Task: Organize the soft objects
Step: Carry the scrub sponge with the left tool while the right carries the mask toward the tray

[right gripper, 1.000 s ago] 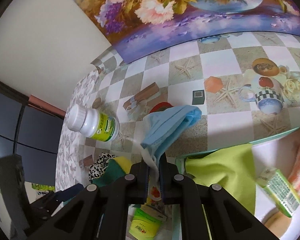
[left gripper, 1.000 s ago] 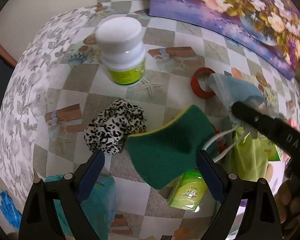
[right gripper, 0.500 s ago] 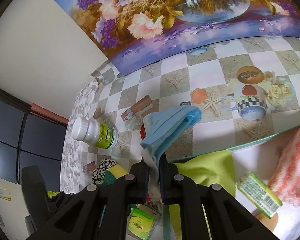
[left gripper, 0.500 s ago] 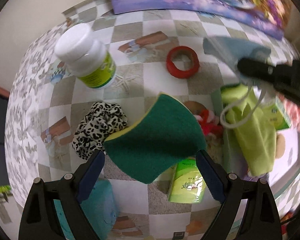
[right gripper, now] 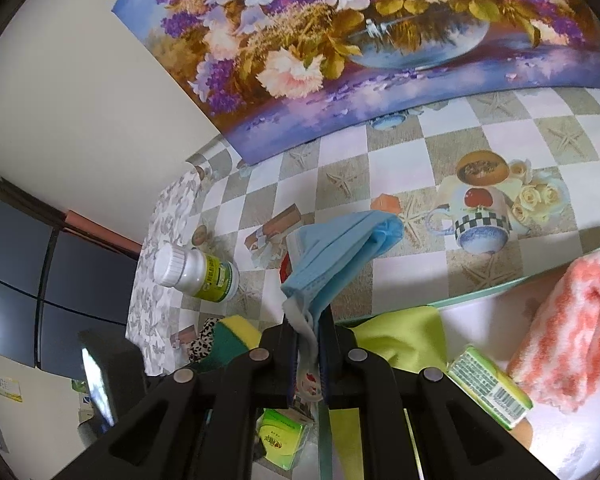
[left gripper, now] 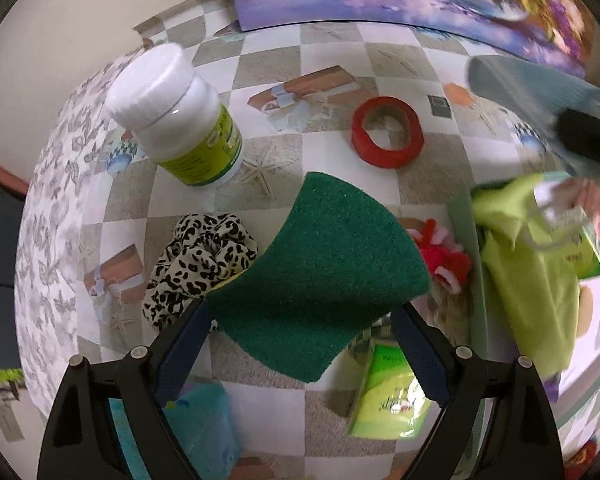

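My left gripper (left gripper: 300, 320) is shut on a green scouring sponge (left gripper: 316, 276) with a yellow back and holds it above the checked tablecloth. A leopard-print scrunchie (left gripper: 200, 264) lies below left of it, a red and pink fluffy item (left gripper: 446, 258) to its right. My right gripper (right gripper: 309, 328) is shut on a blue face mask (right gripper: 340, 248), held in the air; it also shows in the left wrist view (left gripper: 532, 84), blurred. A pale green tray (right gripper: 480, 292) holds a lime cloth (right gripper: 404, 340) and an orange-and-white towel (right gripper: 576, 328).
A white pill bottle (left gripper: 180, 120) and a red tape roll (left gripper: 386, 132) stand on the cloth behind the sponge. A green tissue pack (left gripper: 388, 396) and a teal item (left gripper: 204, 420) lie near the front. A flower painting (right gripper: 360, 40) leans at the back.
My left gripper has lifted and swung right with the sponge. My right gripper has moved right and up with the mask, over the tray's edge.
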`<state>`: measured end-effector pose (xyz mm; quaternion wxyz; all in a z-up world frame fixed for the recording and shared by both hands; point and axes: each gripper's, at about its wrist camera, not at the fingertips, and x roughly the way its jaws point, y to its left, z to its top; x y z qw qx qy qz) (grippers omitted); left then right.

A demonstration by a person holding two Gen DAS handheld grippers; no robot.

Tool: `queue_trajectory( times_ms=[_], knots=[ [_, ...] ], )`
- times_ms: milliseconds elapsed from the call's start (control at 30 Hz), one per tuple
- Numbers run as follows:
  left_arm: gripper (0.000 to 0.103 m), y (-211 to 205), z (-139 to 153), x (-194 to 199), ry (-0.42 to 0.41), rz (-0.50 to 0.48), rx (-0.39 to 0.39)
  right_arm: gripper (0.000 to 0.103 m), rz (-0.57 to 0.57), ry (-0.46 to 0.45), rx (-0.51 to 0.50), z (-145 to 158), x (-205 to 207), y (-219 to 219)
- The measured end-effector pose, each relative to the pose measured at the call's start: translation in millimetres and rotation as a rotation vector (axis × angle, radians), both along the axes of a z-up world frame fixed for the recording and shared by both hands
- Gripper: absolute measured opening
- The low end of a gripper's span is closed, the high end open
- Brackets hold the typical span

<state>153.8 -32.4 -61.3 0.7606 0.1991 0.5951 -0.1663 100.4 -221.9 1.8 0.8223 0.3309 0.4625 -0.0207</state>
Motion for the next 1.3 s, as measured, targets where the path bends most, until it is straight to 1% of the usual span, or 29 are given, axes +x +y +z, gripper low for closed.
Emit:
queue_trajectory(
  times_ms=[33,100,233,367,500,600,667,767,867,933,1133,1300],
  knots=[
    [0.081,2.3,-1.8,0.9,0.002,0.009,-0.005,0.009,0.002,-0.004,-0.003,2.8,-1.1,-0.1],
    [0.071,5.5,-5.2,4.2,0.003,0.027,-0.008,0.009,0.004,-0.012,-0.009,6.7,-2.5,-0.5],
    [0.071,6.5,-9.0,9.4,-0.016,0.045,-0.013,0.009,0.002,-0.025,-0.017,13.9,-7.0,-3.6],
    [0.071,-0.2,-13.9,9.9,-0.046,0.036,0.019,0.009,0.0,-0.027,-0.025,17.5,-9.6,-5.6],
    [0.071,-5.8,-20.0,10.4,-0.068,0.047,0.03,0.009,0.001,-0.023,-0.026,18.3,-11.7,-7.4],
    [0.068,-15.2,-20.6,7.4,-0.089,0.054,0.04,0.009,0.001,-0.02,-0.028,18.8,-13.4,-8.4],
    [0.067,-15.1,-19.3,8.6,-0.091,0.067,0.034,0.009,-0.002,-0.022,-0.03,20.9,-15.6,-9.4],
    [0.066,-11.2,-15.6,8.8,-0.079,0.091,-0.006,0.009,-0.007,-0.031,-0.038,26.5,-20.6,-11.7],
    [0.065,-5.1,-8.4,9.8,-0.061,0.108,-0.053,0.009,-0.015,-0.043,-0.047,34.5,-26.7,-14.6],
    [0.065,-3.5,-1.8,9.8,-0.065,0.113,-0.069,0.009,-0.019,-0.051,-0.053,39.6,-30.5,-15.6],
    [0.065,-5.3,41.9,-1.0,-0.133,0.1,-0.124,0.009,-0.036,-0.069,-0.095,58.8,-47.9,-18.8],
    [0.065,-12.1,83.3,-22.2,-0.194,0.072,-0.179,0.009,-0.07,-0.093,-0.136,81.9,-71.3,-24.9]
  ],
)
